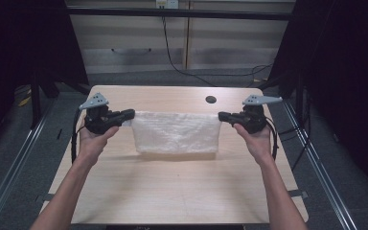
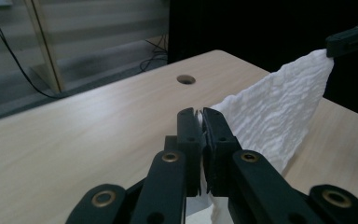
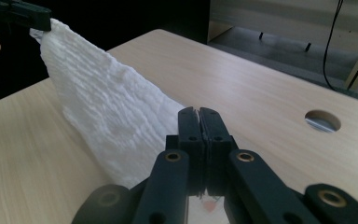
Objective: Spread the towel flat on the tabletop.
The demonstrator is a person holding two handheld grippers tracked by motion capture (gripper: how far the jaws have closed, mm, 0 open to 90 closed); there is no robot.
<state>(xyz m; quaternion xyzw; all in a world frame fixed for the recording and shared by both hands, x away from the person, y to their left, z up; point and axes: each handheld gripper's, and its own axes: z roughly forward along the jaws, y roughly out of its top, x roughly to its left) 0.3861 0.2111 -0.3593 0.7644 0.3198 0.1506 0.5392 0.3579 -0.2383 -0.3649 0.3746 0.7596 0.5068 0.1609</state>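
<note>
Desk (image 1: 172,187): pale wood-grain top, lying lengthwise under the high view, with a round cable hole (image 1: 211,99) near its far edge, right of centre. A dark floor and pale cabinet fronts are showing beyond it.

Forearms: two, bare, entering from the bottom of the high view and spreading outward toward the desk's left and right sides; each wrist is bending up to grip a tool from beneath.

White cloth (image 1: 176,132): a textured, crinkled rectangle, hanging stretched between the two tools above the desk's far half. Its top edge is running taut and roughly level; its lower edge is hanging just over its own shadow on the wood (whether it is touching the surface cannot be told).

Left hand (image 1: 93,139): cupping the left gripper (image 1: 128,115) from below, jaws pointing inward to the right. In the left gripper view the jaws are standing clenched on the cloth's corner, white fabric showing in the thin gap between them.

Right hand (image 1: 255,139): holding the right gripper (image 1: 223,116) likewise, jaws pointing left. In the right gripper view the jaws are pressing together on the opposite top corner, the cloth sloping away toward the other tool.

Grey three-cornered plates: one sitting atop each gripper.
</note>
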